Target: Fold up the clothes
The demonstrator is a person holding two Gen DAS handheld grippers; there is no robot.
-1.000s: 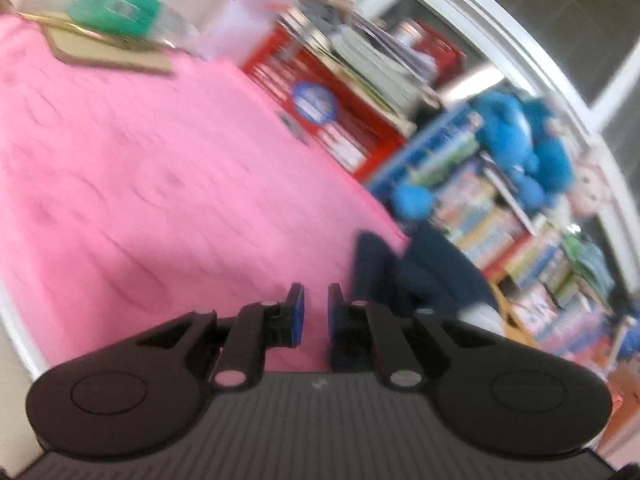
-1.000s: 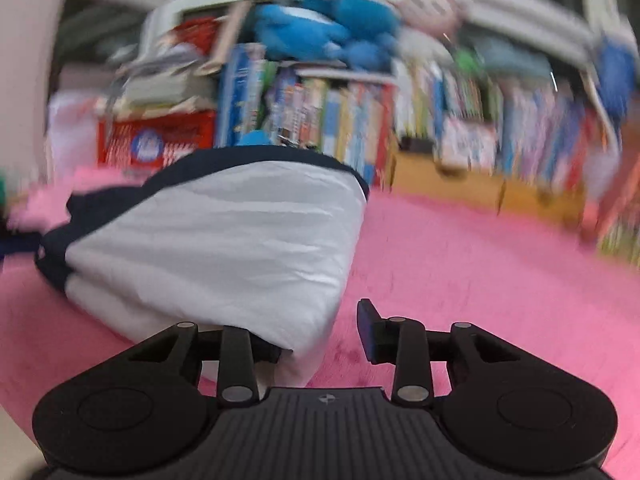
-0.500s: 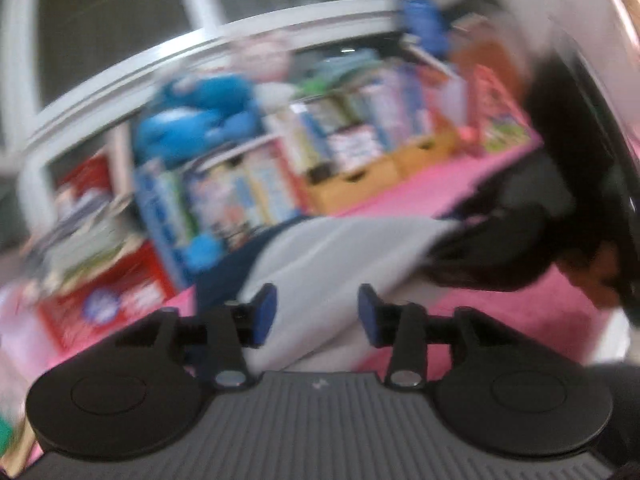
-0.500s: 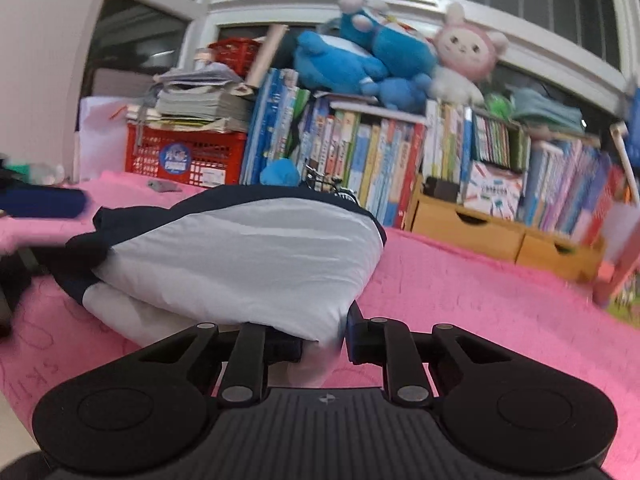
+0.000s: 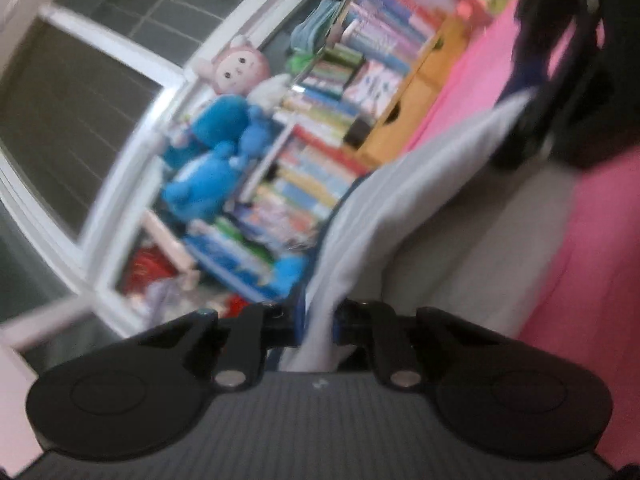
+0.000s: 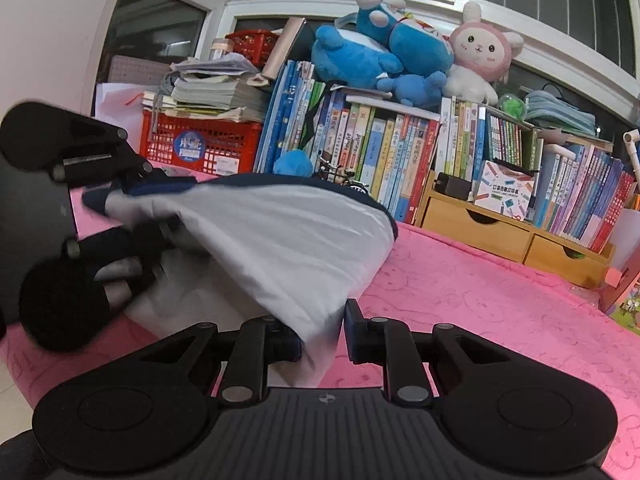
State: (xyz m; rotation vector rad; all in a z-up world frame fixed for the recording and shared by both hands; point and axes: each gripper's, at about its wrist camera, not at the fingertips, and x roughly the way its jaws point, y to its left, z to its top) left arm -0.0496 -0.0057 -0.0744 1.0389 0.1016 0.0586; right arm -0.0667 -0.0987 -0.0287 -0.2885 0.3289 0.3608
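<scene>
A white garment with dark navy trim (image 6: 280,240) lies bunched on the pink blanket (image 6: 480,288). My right gripper (image 6: 322,328) pinches its near white corner between the pads and holds it a little off the blanket. My left gripper (image 6: 156,204) shows at the left of the right wrist view, rolled onto its side. Its jaws are closing on the garment's navy-edged far-left end. In the blurred, tilted left wrist view, white cloth (image 5: 400,208) runs between the left gripper's (image 5: 318,324) blue pads, which press on it.
Behind the blanket stand a row of books (image 6: 380,152), wooden drawers (image 6: 480,224) and a red crate (image 6: 204,144) with stacked papers. Blue and pink plush toys (image 6: 380,52) sit on the books. Windows fill the back wall.
The left gripper swung from the bare blanket to the garment, rolled onto its side, opened, then closed on the cloth. The right gripper closed on the near corner and has stayed put.
</scene>
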